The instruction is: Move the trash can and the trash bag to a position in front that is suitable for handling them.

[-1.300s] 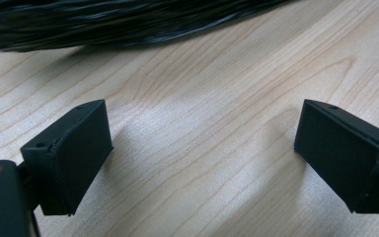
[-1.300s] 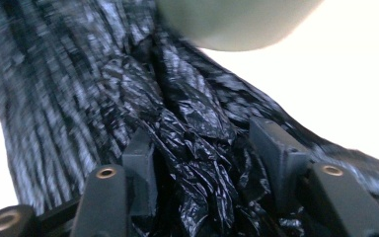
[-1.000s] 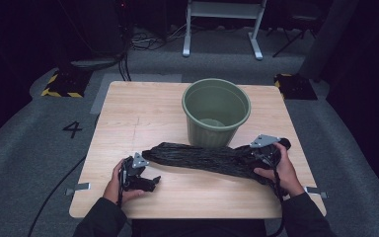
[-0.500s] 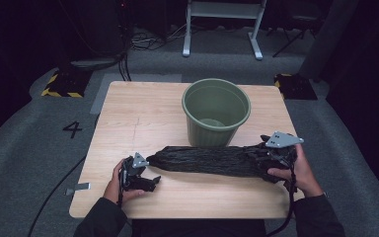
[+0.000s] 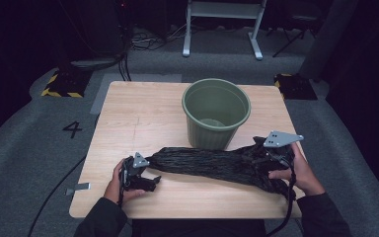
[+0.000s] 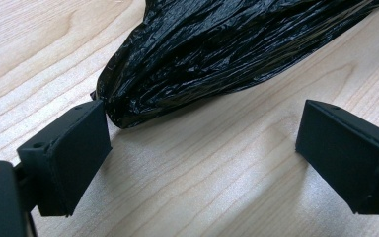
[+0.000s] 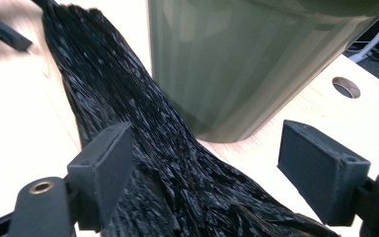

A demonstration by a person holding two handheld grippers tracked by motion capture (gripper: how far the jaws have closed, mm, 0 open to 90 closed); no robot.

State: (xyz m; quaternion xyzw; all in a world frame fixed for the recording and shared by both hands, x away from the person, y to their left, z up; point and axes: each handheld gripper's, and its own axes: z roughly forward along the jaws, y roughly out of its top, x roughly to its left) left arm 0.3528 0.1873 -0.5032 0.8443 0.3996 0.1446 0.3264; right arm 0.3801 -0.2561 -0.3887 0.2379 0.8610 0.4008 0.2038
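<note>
1. We are laying out the black bin bag [image 5: 217, 165] on the table [image 5: 143, 113], in front of the green bin [image 5: 216, 111], apparently getting ready to line it.
2. Our left gripper [image 6: 202, 153] is standing wide open at the bag's narrow end, gripping nothing; one jaw is just touching the plastic.
3. Our right gripper [image 7: 202, 177] is also gaping, astride the wide end, not clamped.
4. The bag's long axis is running left to right, its gathered tip pointing left.
5. Next, we are judging, both jaws need closing on the plastic.
</note>
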